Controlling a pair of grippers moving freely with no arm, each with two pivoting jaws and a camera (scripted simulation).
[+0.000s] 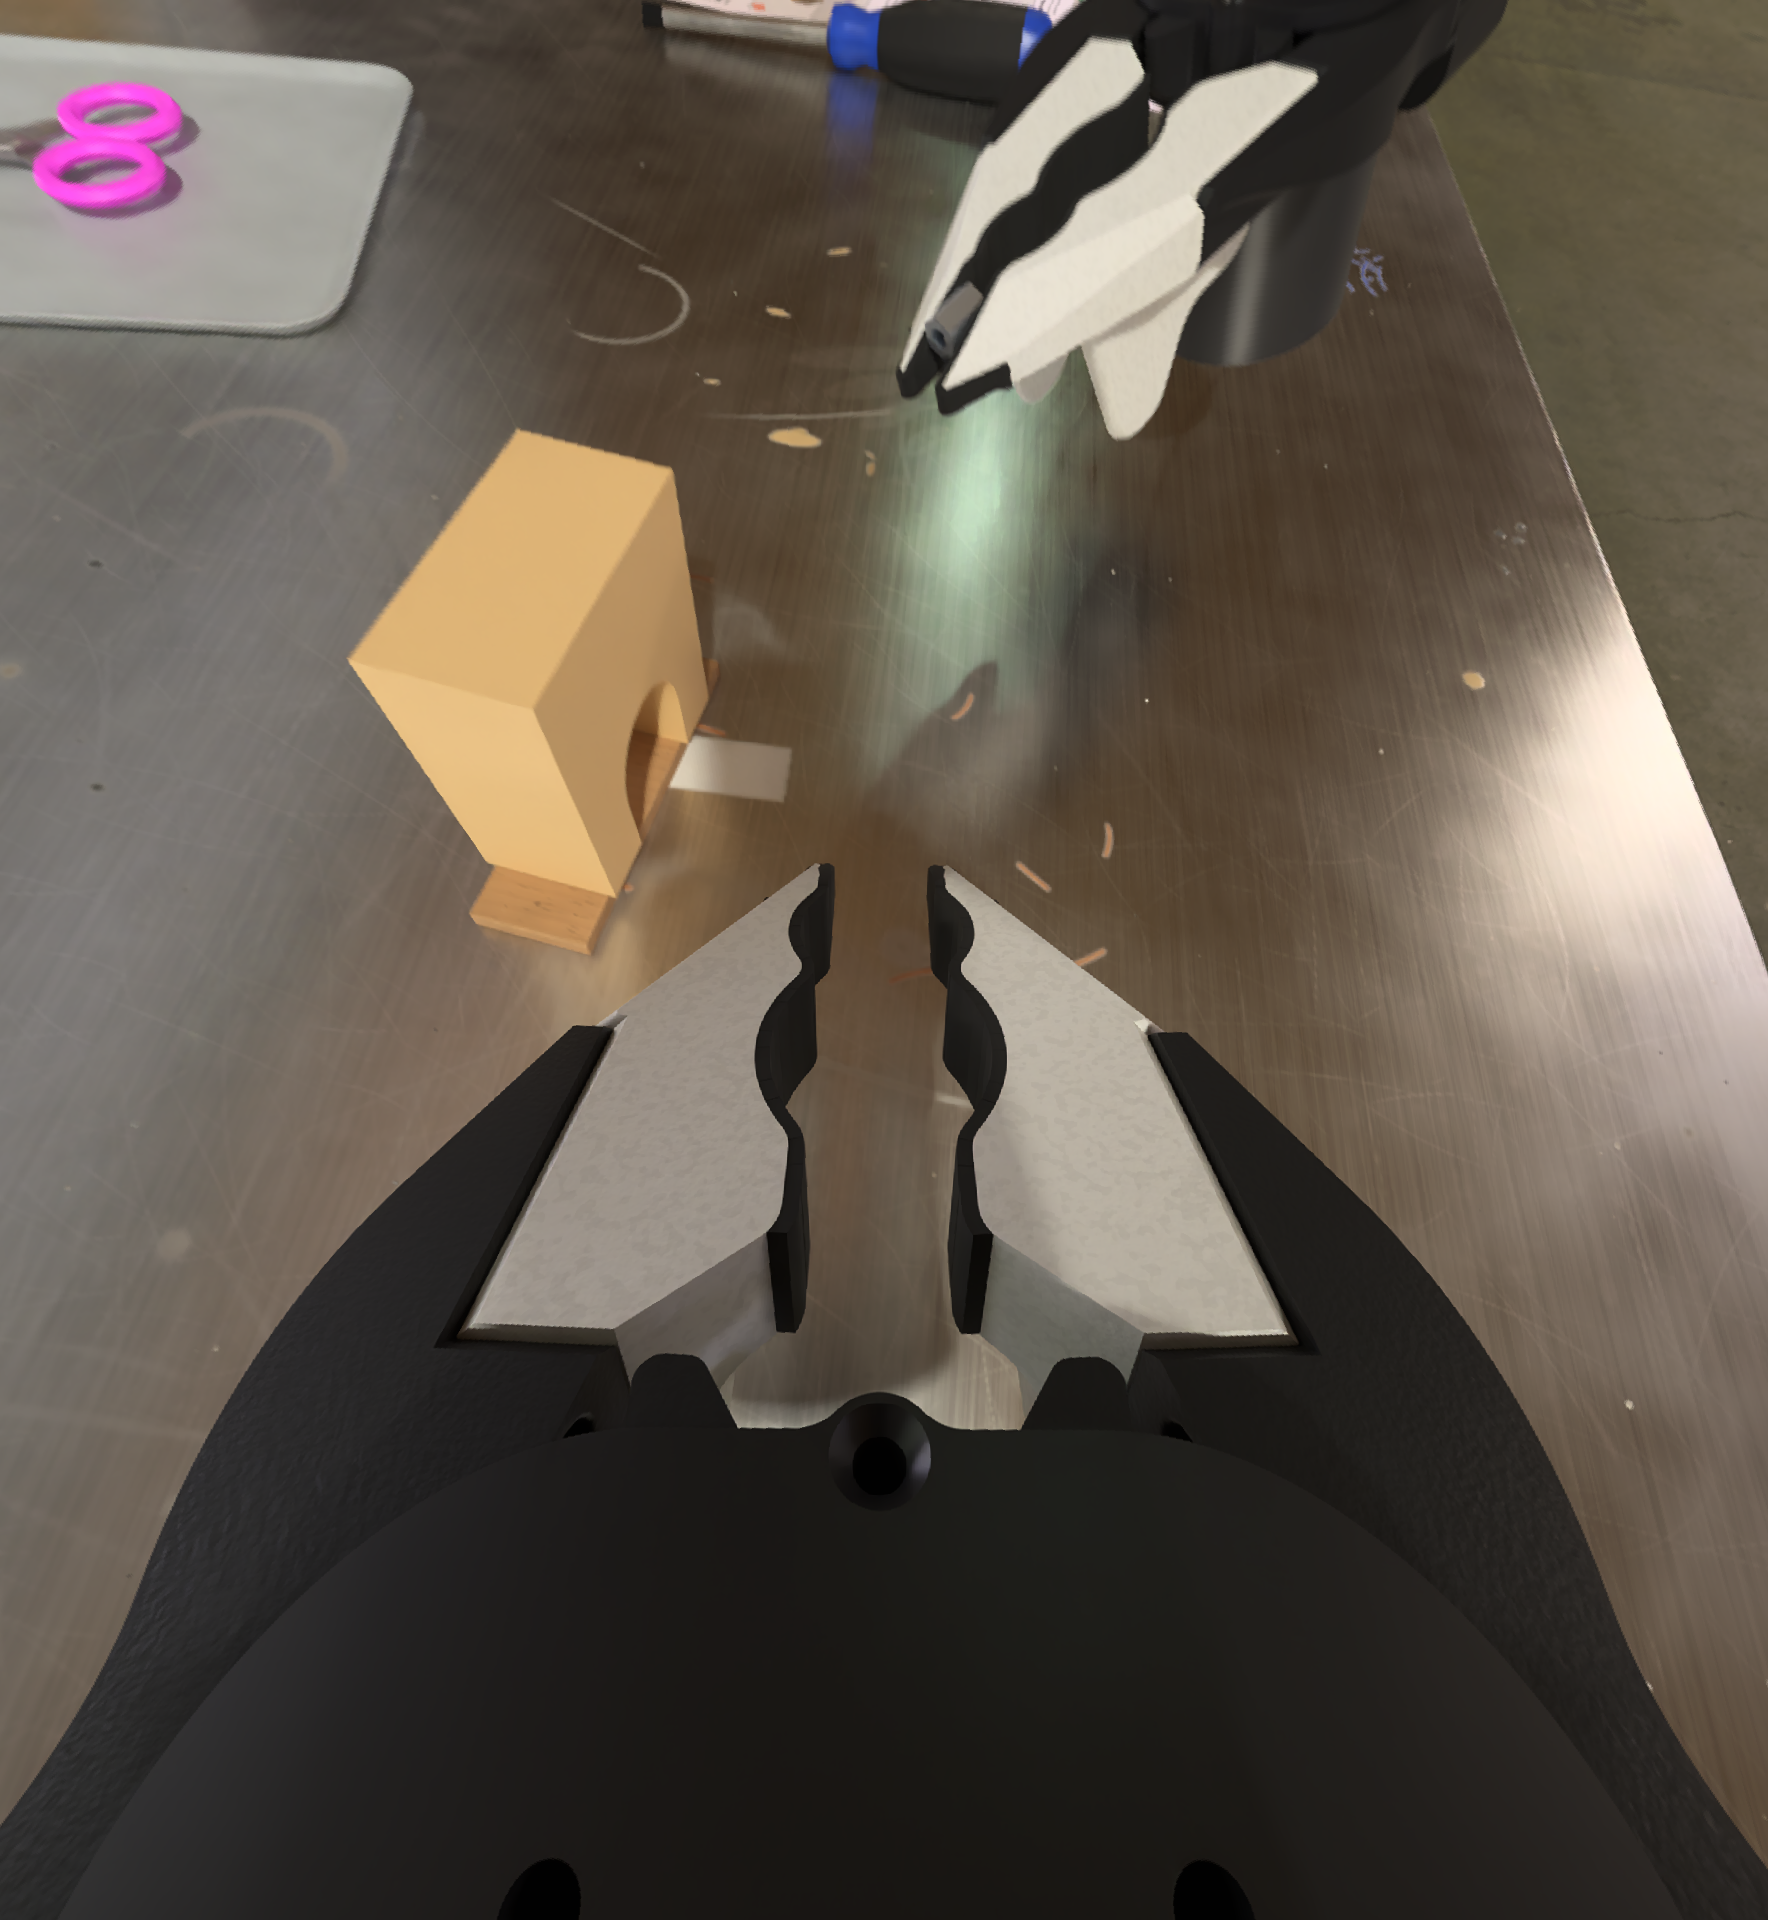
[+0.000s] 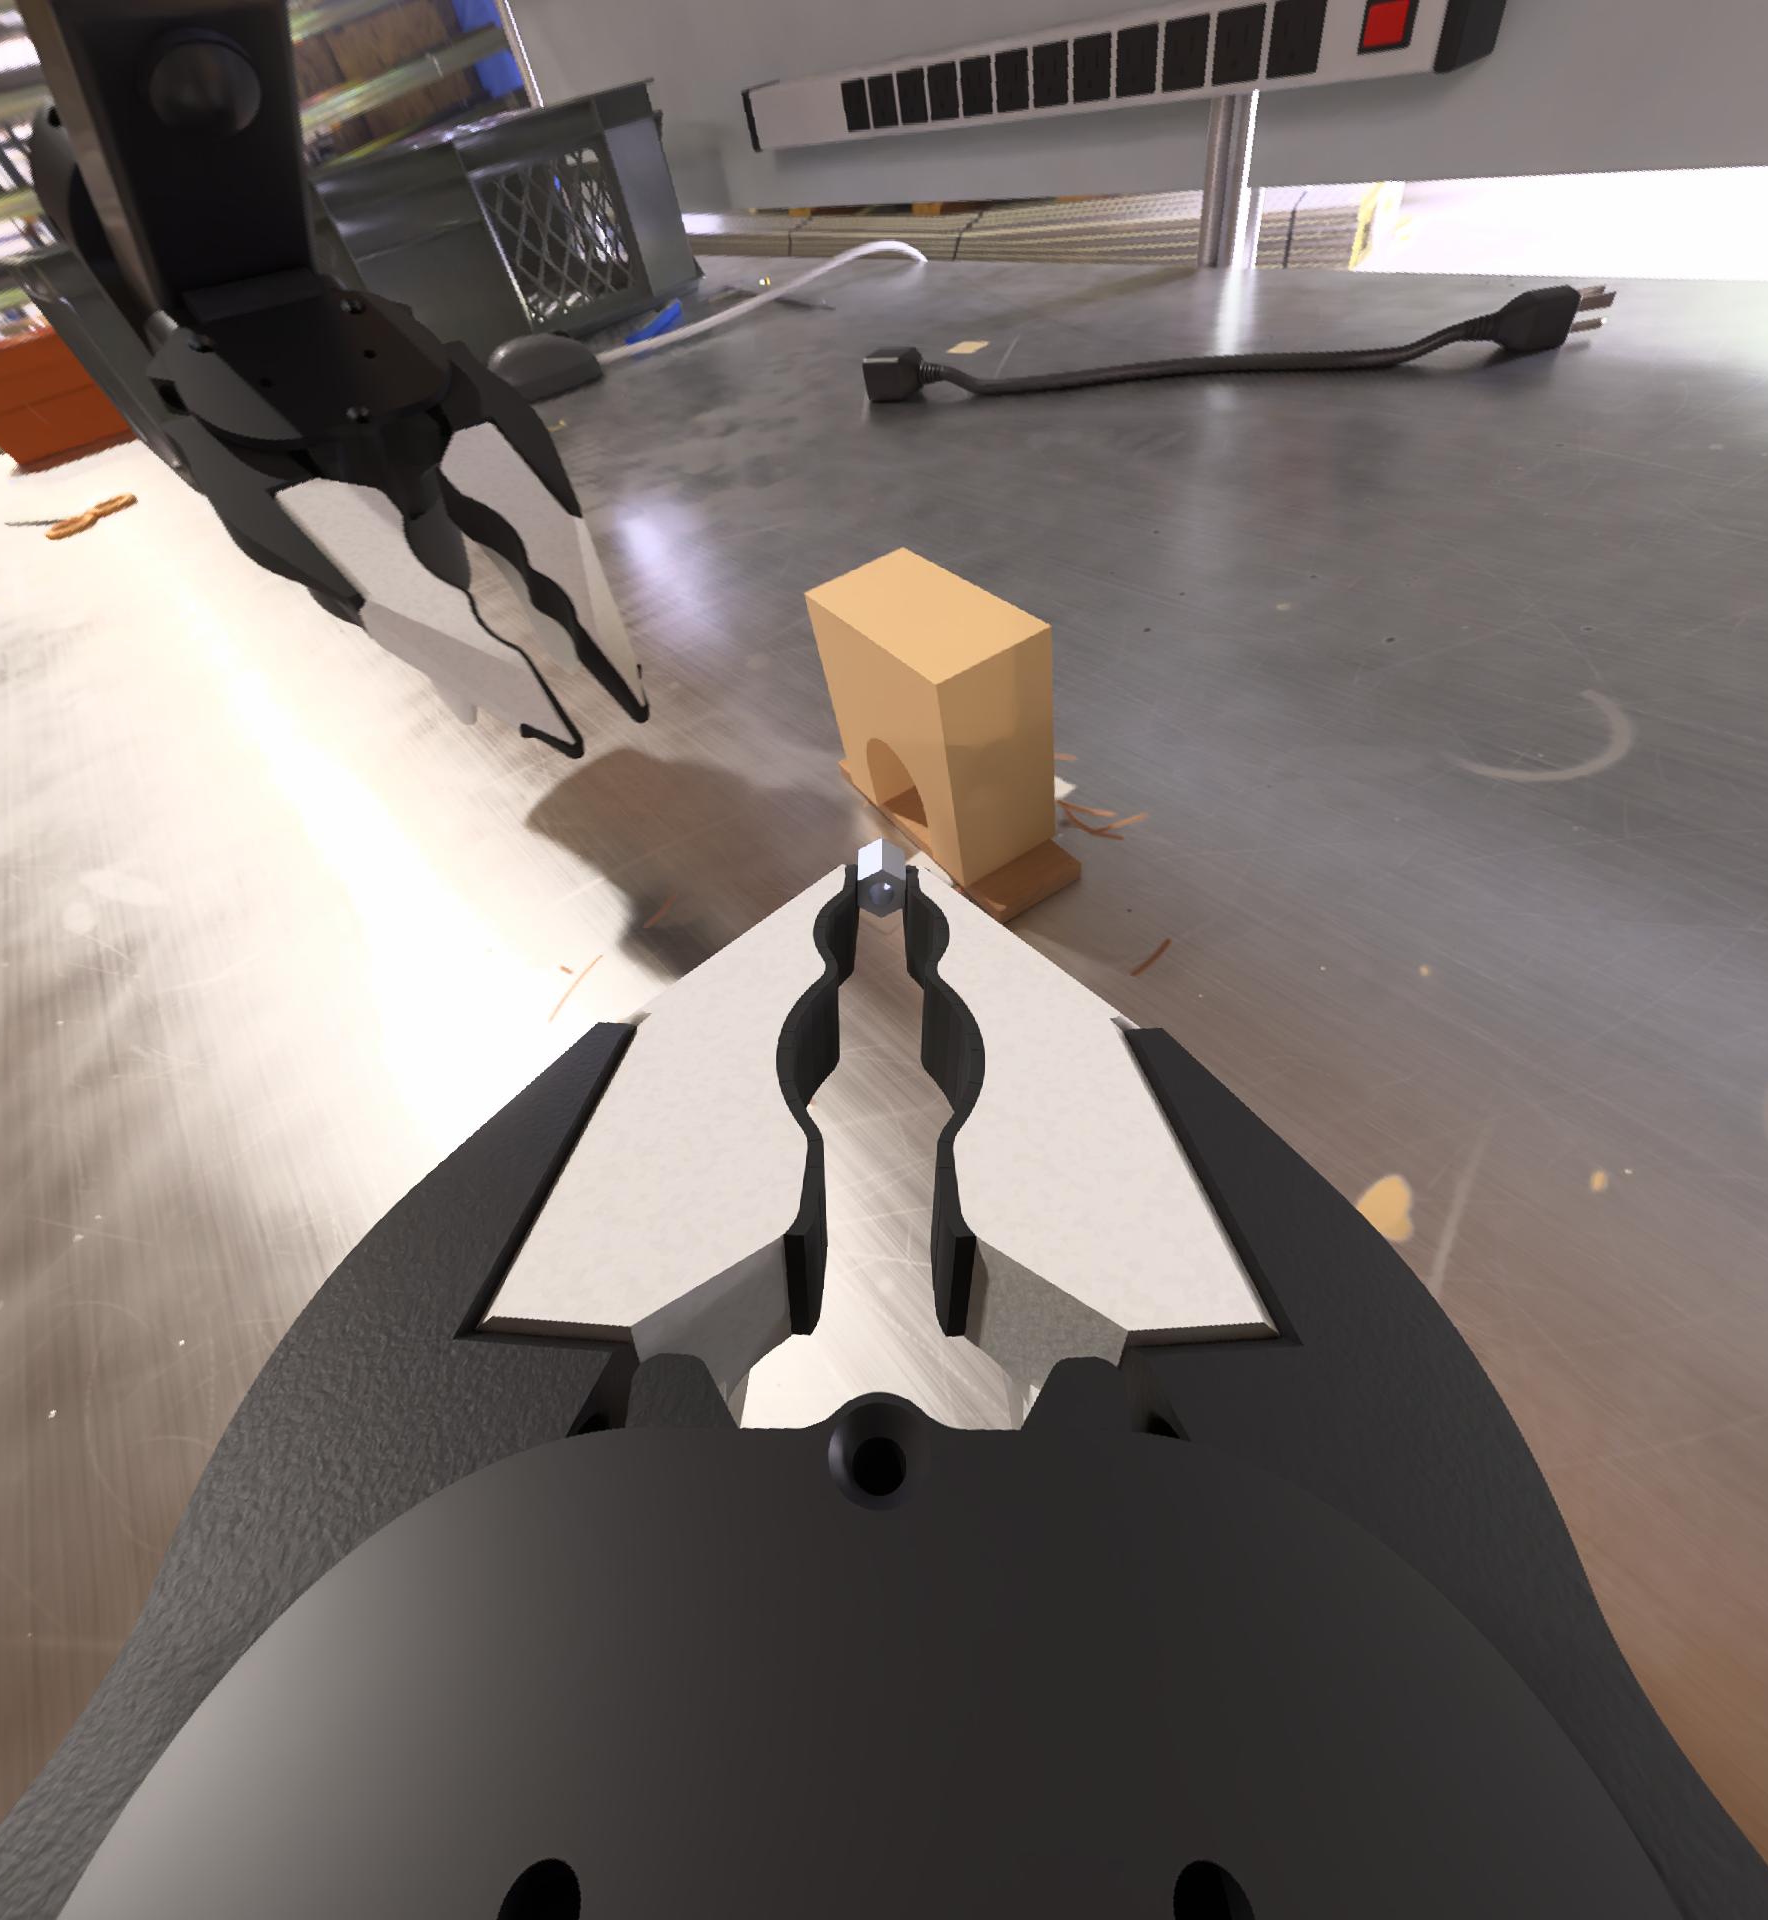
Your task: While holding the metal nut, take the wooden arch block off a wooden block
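Note:
A tan wooden arch block stands upright on a thin flat wooden block on the metal table; it also shows in the right wrist view, on the flat block. My left gripper is open and empty, just right of and nearer than the arch. It also shows in the right wrist view, hovering left of the arch. My right gripper is shut on a small metal nut at its fingertips, short of the arch. In the left wrist view it hovers beyond the arch with the nut.
Pink-handled scissors lie on a grey mat at far left. A black cylinder and a blue-and-black tool stand far off. A black cable, a grey crate and an orange box lie beyond. The table edge runs right.

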